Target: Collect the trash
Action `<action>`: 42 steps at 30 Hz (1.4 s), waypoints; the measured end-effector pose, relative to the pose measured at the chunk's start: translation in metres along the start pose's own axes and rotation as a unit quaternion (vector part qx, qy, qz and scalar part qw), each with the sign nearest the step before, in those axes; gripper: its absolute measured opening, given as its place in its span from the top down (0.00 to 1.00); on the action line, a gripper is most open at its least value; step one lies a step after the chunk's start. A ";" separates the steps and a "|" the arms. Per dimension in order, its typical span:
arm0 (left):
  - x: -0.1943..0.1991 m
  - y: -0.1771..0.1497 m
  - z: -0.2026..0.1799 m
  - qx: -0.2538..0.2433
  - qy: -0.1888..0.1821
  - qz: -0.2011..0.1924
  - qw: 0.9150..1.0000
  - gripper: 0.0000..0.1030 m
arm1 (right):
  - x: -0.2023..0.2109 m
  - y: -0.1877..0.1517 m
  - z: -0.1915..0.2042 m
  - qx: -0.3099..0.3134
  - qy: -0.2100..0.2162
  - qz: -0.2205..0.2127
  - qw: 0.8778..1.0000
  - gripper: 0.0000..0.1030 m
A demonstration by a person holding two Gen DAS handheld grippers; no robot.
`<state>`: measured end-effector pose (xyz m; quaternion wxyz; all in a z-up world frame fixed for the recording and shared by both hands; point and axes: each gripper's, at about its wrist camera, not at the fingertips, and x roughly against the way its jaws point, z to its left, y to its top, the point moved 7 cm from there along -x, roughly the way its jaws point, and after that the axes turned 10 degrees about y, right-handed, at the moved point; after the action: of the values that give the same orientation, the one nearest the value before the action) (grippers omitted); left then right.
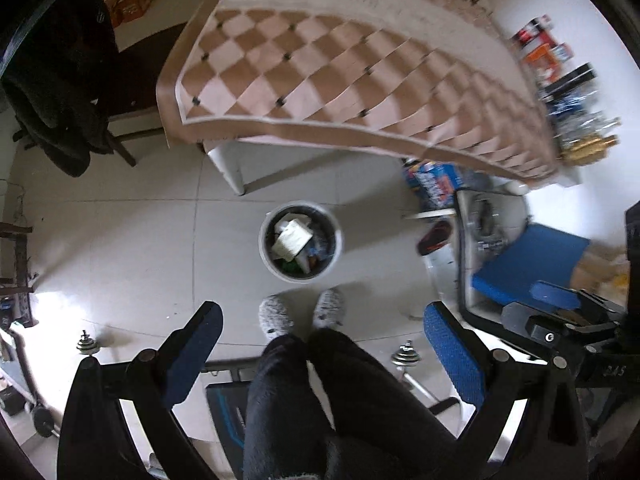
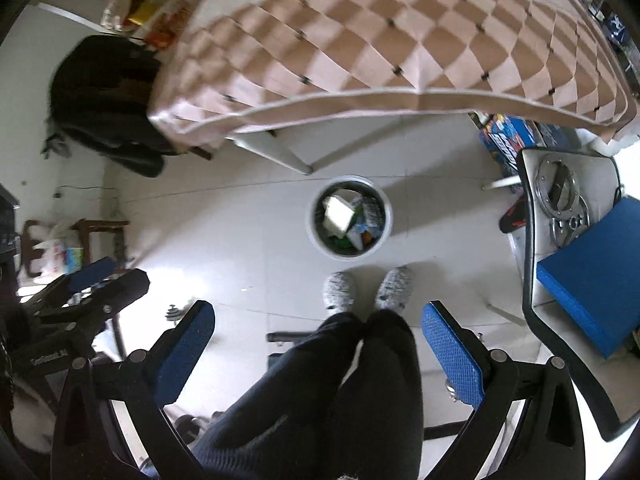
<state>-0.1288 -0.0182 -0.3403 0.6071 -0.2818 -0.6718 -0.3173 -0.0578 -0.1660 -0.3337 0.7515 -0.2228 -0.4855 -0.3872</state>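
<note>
Both tools hung empty, the left tool (image 1: pixel 320 344) and right tool (image 2: pixel 318 344) each with fingers spread wide. The trash bin (image 1: pixel 301 240), already holding paper scraps, stood on the floor ahead of both. Collection seemed finished or between pieces; the next move called for finding loose trash. Writing on the counter (image 1: pixel 344 76) cloth was too blurred to read.

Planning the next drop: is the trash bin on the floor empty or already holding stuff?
Already holding trash: the bin shows white paper and wrappers piled inside in both views.
</note>
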 end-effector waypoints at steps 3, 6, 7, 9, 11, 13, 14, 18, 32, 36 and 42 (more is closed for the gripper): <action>0.031 -0.004 -0.005 -0.003 -0.022 -0.012 1.000 0.00 | 0.028 -0.010 0.019 0.008 0.020 -0.007 1.000 0.00; 0.061 -0.006 -0.007 -0.008 -0.033 -0.028 0.999 0.00 | 0.056 -0.019 0.034 0.016 0.036 -0.017 0.999 0.00; 0.068 -0.006 -0.007 -0.008 -0.036 -0.031 0.999 0.00 | 0.066 -0.022 0.040 0.019 0.042 -0.023 0.999 0.00; 0.085 -0.007 -0.008 -0.008 -0.043 -0.043 0.998 0.00 | 0.079 -0.025 0.048 0.024 0.048 -0.029 0.998 0.00; 0.099 -0.009 -0.009 -0.008 -0.050 -0.050 0.997 0.00 | 0.091 -0.030 0.056 0.029 0.057 -0.031 0.997 0.00; 0.113 -0.010 -0.010 -0.009 -0.058 -0.057 0.997 0.00 | 0.105 -0.035 0.062 0.034 0.065 -0.032 0.997 0.00; 0.116 -0.010 -0.011 -0.009 -0.061 -0.060 0.996 0.00 | 0.111 -0.037 0.064 0.036 0.066 -0.033 0.997 0.00; 0.134 -0.010 -0.014 -0.012 -0.077 -0.070 0.995 0.00 | 0.128 -0.042 0.072 0.043 0.070 -0.037 0.996 0.00; 0.156 -0.008 -0.021 -0.012 -0.107 -0.086 0.990 0.00 | 0.156 -0.043 0.080 0.048 0.083 -0.045 0.994 0.00; 0.155 -0.009 -0.023 -0.014 -0.113 -0.082 0.990 0.00 | 0.159 -0.042 0.080 0.046 0.084 -0.046 0.994 0.00; 0.157 -0.008 -0.025 -0.015 -0.120 -0.083 0.989 0.00 | 0.161 -0.038 0.084 0.047 0.089 -0.047 0.994 0.00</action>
<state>-0.1346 -0.0436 -0.1835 0.4895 -0.2699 -0.7560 -0.3406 -0.0983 -0.1886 -0.1539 0.7821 -0.1289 -0.4445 -0.4172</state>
